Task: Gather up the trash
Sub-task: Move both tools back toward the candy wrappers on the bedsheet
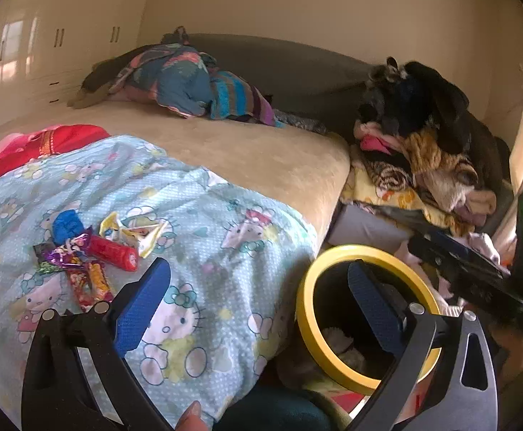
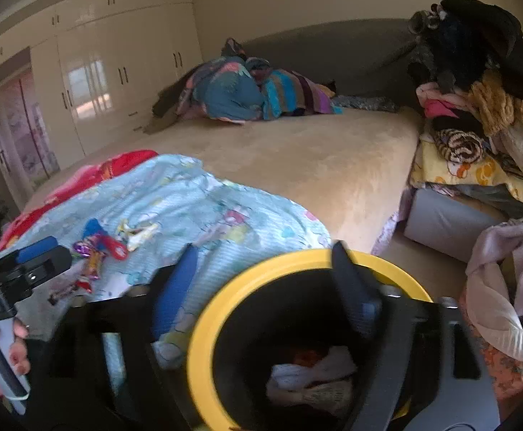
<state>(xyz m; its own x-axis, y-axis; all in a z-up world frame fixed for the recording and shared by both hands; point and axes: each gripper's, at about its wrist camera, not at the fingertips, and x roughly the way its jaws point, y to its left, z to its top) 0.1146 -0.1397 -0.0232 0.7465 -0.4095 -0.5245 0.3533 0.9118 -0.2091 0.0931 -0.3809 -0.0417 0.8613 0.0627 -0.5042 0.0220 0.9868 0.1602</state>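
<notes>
Several snack wrappers (image 1: 89, 251) lie in a heap on the light-blue cartoon blanket (image 1: 207, 215): a red tube (image 1: 114, 251), a blue crumpled piece (image 1: 67, 226) and a yellow-white wrapper (image 1: 132, 231). The same heap of wrappers (image 2: 107, 244) shows in the right wrist view. A black bin with a yellow rim (image 1: 304, 309) stands beside the bed. My left gripper (image 1: 257, 305) is open and empty, to the right of the heap. My right gripper (image 2: 261, 287) hangs open over the bin (image 2: 204, 341), nothing between its pads. Crumpled white trash (image 2: 311, 377) lies inside.
The beige bed (image 1: 261, 151) carries bundled bedding (image 1: 189, 82) near the headboard. A tall clothes pile (image 1: 423, 151) stands right of the bed. Pale cloth (image 2: 505, 280) hangs over a basket by the bin. A cream wardrobe (image 1: 46, 54) lines the left wall.
</notes>
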